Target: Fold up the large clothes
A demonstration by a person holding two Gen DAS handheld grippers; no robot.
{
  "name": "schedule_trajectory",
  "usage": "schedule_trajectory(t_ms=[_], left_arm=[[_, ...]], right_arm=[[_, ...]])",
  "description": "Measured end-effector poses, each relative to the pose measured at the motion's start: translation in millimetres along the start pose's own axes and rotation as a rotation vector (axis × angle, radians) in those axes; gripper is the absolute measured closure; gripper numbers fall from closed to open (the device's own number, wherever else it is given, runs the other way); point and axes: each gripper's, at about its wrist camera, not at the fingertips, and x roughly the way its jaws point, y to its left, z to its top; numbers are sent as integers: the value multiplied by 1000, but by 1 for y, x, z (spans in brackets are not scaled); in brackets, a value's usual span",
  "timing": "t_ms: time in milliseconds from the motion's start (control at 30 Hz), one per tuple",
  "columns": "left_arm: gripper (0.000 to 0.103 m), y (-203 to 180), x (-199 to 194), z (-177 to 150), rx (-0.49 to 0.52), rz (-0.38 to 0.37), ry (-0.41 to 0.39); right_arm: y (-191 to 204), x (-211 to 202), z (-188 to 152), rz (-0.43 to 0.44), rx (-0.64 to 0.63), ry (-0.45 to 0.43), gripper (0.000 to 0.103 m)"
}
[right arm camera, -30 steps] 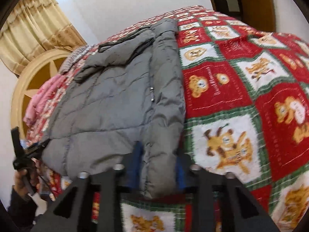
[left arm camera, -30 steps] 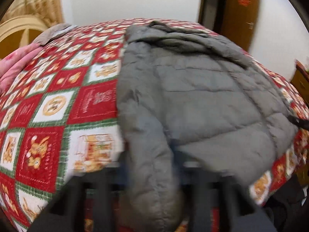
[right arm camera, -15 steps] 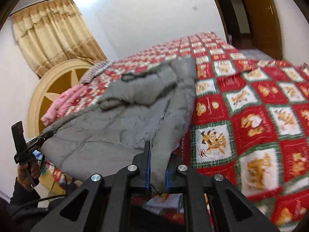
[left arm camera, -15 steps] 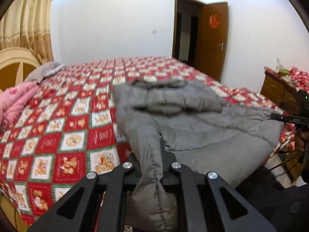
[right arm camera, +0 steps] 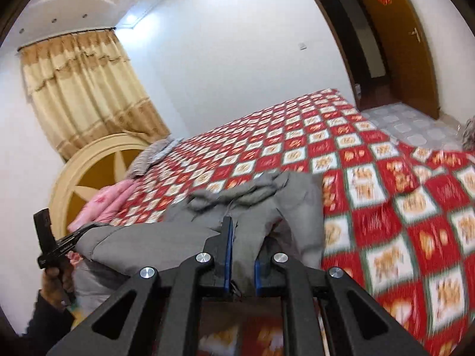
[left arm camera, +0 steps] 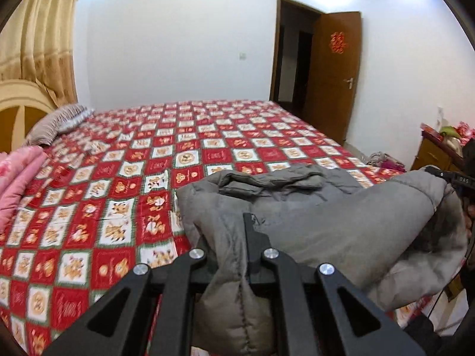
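A grey quilted puffer jacket (left arm camera: 311, 222) is held up off the bed (left arm camera: 207, 136) at lower centre of both frames, its far part w/ the collar resting on the quilt near the bed's front edge. The left tongs (left arm camera: 231, 255) are clamped on one hem corner, fabric bunched thick between the fingers and bulging below them. The right tongs (right arm camera: 241, 255) are closed on the opposite corner, cloth pinched thin between blue pads (right arm camera: 228, 249). Two corners are prob. gripped so the wide hem stays spread and can be carried over in one fold; judged an early fold step, not finished.

Jacket shell: matte, soft, stitched into puffy channels, sagging btw. the grips. Bedspread: red/white/green checks w/ bear prints, flat cotton look. Upper left of the right-wrist frame: pleated beige curtain (right arm camera: 83, 89); below it a rounded cream-and-wood headboard (right arm camera: 89, 175).
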Motion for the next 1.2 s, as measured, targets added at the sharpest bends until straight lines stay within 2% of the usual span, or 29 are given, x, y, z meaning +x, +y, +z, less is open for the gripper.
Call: schedule_trajectory(t_ms=[133,233,333,367,400,433,467,500,600,700,800,900,967,1033,1200], left_arm=[[91,23,58,9,-50,6,54],[83,35,85,12,-106,13,96],[69,43,101,19,-151,-1,112],[48,45,103,22,-162,8,99],[18,47,102,24,-169,36,74],[7,50,100,28,-178,58,46],[0,54,96,30,-192,77,7],[0,58,93,33,-206,95,-24],[0,67,106,37,-209,170,-8],[0,60,119,34,-193,257,-3],[0,57,126,33,-216,312,-7],[0,59,125,35,-252,406,-27],[0,63,120,38,-270,460,-58],[0,65,112,42,-275,537,-86],[0,58,92,46,-264,659,-162]], right_arm=[[-10,57,26,-52,6,21,93],[-19,96,35,-87,8,46,93],[-34,131,41,-112,30,82,93],[-40,142,44,-118,40,89,93],[-43,149,45,-123,46,96,93],[-48,159,47,-130,51,106,93],[-51,167,49,-135,54,112,93],[-55,176,50,-142,55,117,93],[-64,200,53,-159,54,128,93],[-69,225,56,-183,60,132,92],[-71,246,58,-208,70,126,84],[-78,256,61,-215,112,118,55],[-81,252,66,-206,138,88,19],[-83,238,74,-209,142,13,18],[-64,211,67,-232,62,-19,18]])
